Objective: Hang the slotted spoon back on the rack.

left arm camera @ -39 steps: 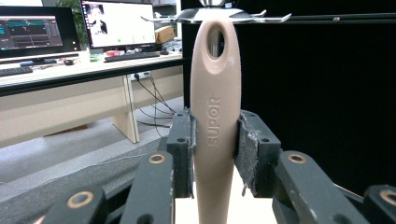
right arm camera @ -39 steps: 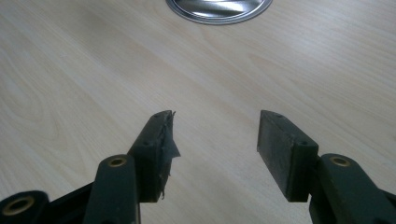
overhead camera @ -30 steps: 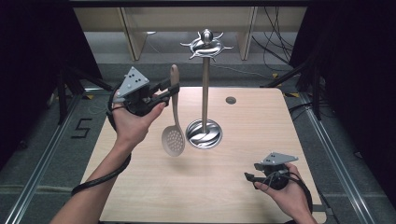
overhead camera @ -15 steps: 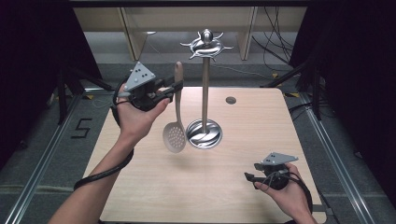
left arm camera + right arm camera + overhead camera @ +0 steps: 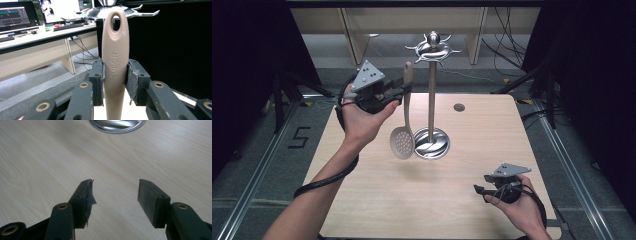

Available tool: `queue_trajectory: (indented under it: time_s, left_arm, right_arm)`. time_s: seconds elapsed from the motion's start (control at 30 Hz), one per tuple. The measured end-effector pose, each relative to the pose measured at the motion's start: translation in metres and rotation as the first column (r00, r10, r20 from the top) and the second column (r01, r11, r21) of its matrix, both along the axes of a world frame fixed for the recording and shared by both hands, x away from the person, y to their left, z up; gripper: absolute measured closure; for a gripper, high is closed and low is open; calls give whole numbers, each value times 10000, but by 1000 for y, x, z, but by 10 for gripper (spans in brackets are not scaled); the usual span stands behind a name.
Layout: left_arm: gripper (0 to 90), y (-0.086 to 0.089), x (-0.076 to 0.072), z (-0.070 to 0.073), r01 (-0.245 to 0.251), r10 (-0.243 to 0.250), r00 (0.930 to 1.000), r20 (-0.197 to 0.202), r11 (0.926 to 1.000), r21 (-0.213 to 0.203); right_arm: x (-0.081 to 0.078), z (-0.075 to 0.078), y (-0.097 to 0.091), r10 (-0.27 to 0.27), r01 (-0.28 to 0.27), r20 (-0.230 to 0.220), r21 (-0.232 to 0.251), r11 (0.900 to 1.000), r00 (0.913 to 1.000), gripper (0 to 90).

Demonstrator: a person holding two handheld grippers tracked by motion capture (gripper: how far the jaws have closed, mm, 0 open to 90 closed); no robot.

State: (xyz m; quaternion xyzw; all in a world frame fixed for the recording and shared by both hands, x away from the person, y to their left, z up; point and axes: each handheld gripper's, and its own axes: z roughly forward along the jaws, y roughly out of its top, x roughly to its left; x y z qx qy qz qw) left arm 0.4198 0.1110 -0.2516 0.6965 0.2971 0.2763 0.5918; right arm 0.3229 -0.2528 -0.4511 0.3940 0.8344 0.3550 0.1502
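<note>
My left gripper [image 5: 404,91] is shut on the beige handle of a slotted spoon [image 5: 403,137], which hangs upright above the table with its perforated bowl down. In the left gripper view both pads clamp the spoon handle [image 5: 115,60], whose hanging hole sits just below the hooks of the stand's top [image 5: 117,11]. The steel utensil stand [image 5: 431,90] rises just right of the spoon from a round base [image 5: 432,144]. Low over the table's front right, my right gripper [image 5: 478,189] is open with nothing between its jaws, and my right gripper [image 5: 115,192] faces the base [image 5: 117,125].
The wooden table [image 5: 377,200] has a small round grommet [image 5: 459,107] behind the stand. Metal rails run along the floor at both sides. Beyond the table stand a desk [image 5: 37,45] and monitors.
My left gripper has risen and moved right with the spoon, bringing its handle closer to the stand's top. The right hand has stayed still.
</note>
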Motion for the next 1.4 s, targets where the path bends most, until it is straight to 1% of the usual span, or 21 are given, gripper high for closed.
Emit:
queue_trajectory:
  time_s: [0.13,0.17,0.27,0.37,0.5,0.67,1.13,1.23,1.27,1.33,1.37,1.4]
  left_arm:
    - [675,-2,2,1,43,-43,10000,-38,9999,117]
    - [676,-3,3,1,31,-30,10000,-37,9999,129]
    - [675,-4,4,1,8,-7,10000,-72,9999,109]
    - [676,-5,5,1,7,-7,10000,-84,10000,88]
    - [676,-7,7,2,5,-4,10000,-84,9999,134]
    - [675,-7,8,2,-46,47,9999,-136,9999,96]
    - [675,-9,13,2,-72,78,9996,-254,9997,228]
    - [675,-11,14,2,-84,90,9996,-269,9998,190]
    - [674,-11,15,3,-93,98,9996,-280,9998,173]
    - [674,-12,16,3,-88,93,9995,-297,9998,164]
    - [674,-12,16,3,-97,102,9995,-302,9998,156]
    - [674,-13,16,3,-93,99,9995,-308,9998,174]
  right_arm:
    - [0,0,0,-10,10,-20,17,10000,10000,462]
    - [-1,0,1,-59,60,-159,76,10000,9999,462]
    - [0,0,1,-51,52,-149,76,10000,9999,462]
    - [-1,1,1,-125,129,-285,129,9998,9995,462]
    - [-1,1,1,-114,118,-280,118,9999,9995,462]
    - [-1,0,1,-113,116,-279,114,9999,9995,462]
    - [-1,0,1,-90,92,-260,96,9999,9996,462]
    - [-1,0,1,-86,89,-265,100,9999,9996,462]
    - [0,-1,0,-6,6,-110,29,10000,9999,462]
    - [-1,0,1,-160,164,-395,98,9998,9991,462]
    - [-2,0,2,-218,226,-479,164,9996,9986,461]
    - [-2,0,2,-222,230,-472,158,9996,9986,461]
